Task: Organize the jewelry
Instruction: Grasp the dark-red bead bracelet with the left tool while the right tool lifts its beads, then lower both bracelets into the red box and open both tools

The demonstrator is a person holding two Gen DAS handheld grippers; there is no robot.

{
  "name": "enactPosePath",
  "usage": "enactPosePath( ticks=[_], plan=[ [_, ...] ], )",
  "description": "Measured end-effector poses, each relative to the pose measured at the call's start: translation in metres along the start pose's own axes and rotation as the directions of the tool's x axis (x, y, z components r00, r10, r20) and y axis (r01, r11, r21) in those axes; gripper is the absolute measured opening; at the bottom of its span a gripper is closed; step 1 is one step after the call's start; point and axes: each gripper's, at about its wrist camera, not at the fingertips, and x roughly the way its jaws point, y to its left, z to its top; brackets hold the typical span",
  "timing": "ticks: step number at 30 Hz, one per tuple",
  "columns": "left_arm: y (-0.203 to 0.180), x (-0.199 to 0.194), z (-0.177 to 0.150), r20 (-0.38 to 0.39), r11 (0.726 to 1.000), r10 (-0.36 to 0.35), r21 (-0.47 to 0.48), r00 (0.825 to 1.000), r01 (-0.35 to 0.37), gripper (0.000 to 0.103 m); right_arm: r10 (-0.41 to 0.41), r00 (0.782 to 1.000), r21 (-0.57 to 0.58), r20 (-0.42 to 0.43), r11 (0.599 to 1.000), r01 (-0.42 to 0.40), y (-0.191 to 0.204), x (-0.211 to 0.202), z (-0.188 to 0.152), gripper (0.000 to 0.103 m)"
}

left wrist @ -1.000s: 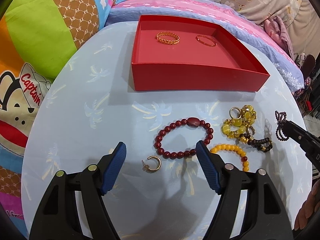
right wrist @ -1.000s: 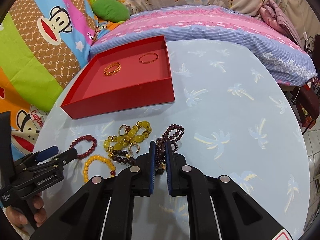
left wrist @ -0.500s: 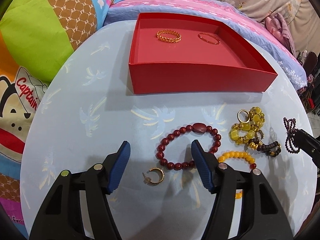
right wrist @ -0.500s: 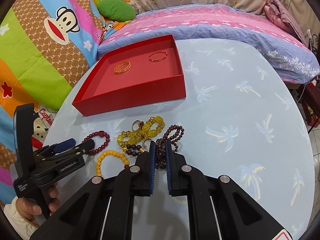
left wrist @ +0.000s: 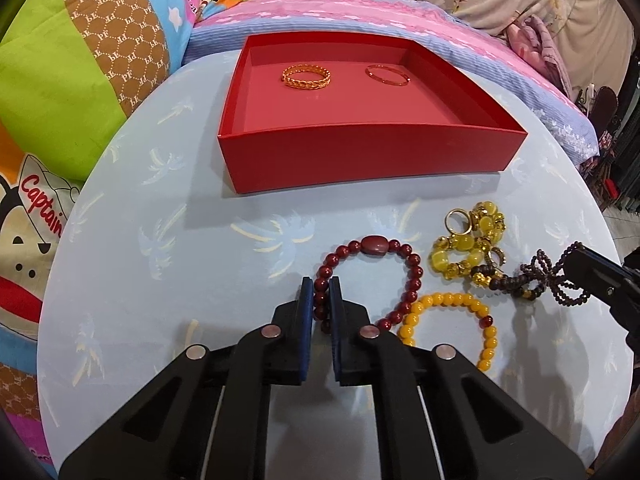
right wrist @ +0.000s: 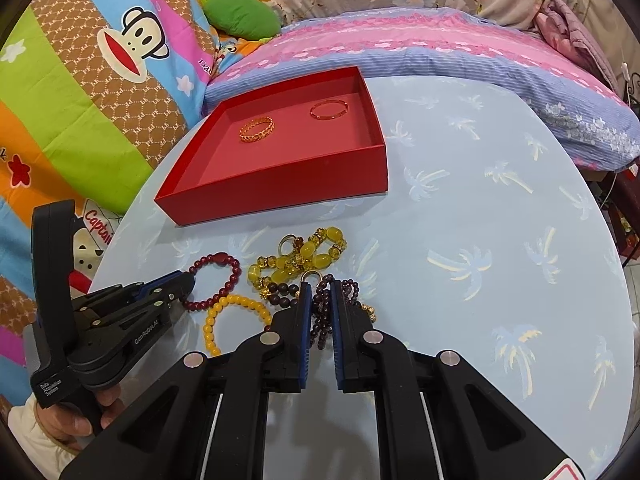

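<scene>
partly, the dark red bead bracelet [left wrist: 370,276] is hidden behind the pads of the left hand-held gripper [left wrist: 321,300], and the small gold earring cannot be found in either view. the lower edge of the desk [left wrist: 160,280] is cut off by the black gripper arms. the left hand-held gripper has just been closing and now pinches the left side of the dark red bead bracelet between its blue pads. the right hand-held gripper [right wrist: 320,304] is pressed together on a dark purple bead string [right wrist: 322,316], which is looped and hard to make out. both strings lie on the desk, near a yellow bead bracelet [left wrist: 452,320] and a heap of amber beads with rings [left wrist: 468,244]. behind them stands the red tray [left wrist: 360,156], holding a gold chain ring [left wrist: 306,77] and a thin red ring [left wrist: 387,75], well apart.
</scene>
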Motion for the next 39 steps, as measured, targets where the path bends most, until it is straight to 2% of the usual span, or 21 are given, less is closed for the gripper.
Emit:
enactPosePath(
  ticks=[17,24,29,34,39],
  plan=[
    [-0.015,-0.048,0.018,0.06,0.996,-0.091,0.013,0.994,0.09,0.007,0.02,0.997,-0.013,0.07,1.0,-0.02,0.005,-0.027,0.016,0.007],
    [-0.021,-0.065,0.037,0.095,0.992,-0.122,0.03,0.988,0.12,0.007,0.036,0.994,-0.018,0.104,0.999,-0.035,0.008,-0.033,0.034,0.007],
    [-0.024,-0.073,0.061,0.123,0.988,-0.153,0.049,0.981,0.148,0.007,0.051,0.991,-0.027,0.128,0.998,-0.048,0.011,-0.034,0.056,0.007],
    [-0.029,-0.074,0.094,0.163,0.987,-0.148,0.086,0.976,0.135,0.007,0.047,0.986,-0.061,0.157,0.997,-0.038,0.019,-0.026,0.085,0.007],
    [-0.026,-0.06,0.132,0.195,0.989,-0.136,0.079,0.971,0.123,0.007,0.052,0.982,-0.087,0.18,0.996,-0.037,0.03,-0.01,0.116,0.007]
  ],
)
